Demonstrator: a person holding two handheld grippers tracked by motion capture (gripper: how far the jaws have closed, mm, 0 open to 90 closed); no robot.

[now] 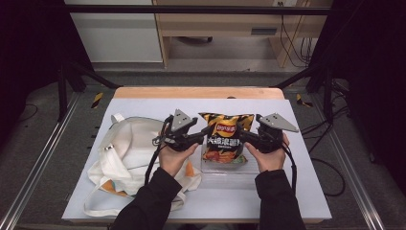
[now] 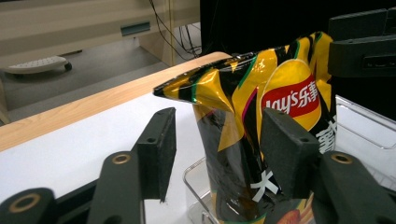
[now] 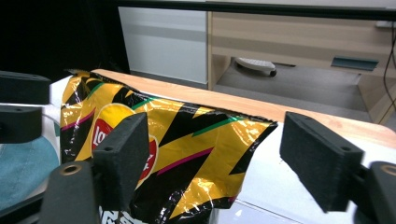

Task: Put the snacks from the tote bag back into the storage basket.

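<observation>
White tabletop (image 1: 297, 191) with a wooden far edge carries everything; crumpled cream canvas tote bag (image 1: 127, 148) lies slack on its left half, mouth toward the middle, likely the source or destination for the snack. Just right of it sits a clear plastic tray (image 1: 239, 168), and the yellow-and-black foil crisp bag (image 1: 226, 136) stands upright in it, bottom end inside the tray wall, which looks like what keeps it vertical. Left gripper (image 1: 203, 135) flanks the bag's left side, right gripper (image 1: 245, 135) the right side, mirrored so each can pinch a side seam. Both are spread apart: in the left gripper view one pad (image 2: 287, 151) sits right against the foil, contact unclear, while the other stands well off it, so no clamp. In the right gripper view the bag's top corner lies between the pads with clear air to the far one. My read: bag just parked in the tray, standing unsupported.
</observation>
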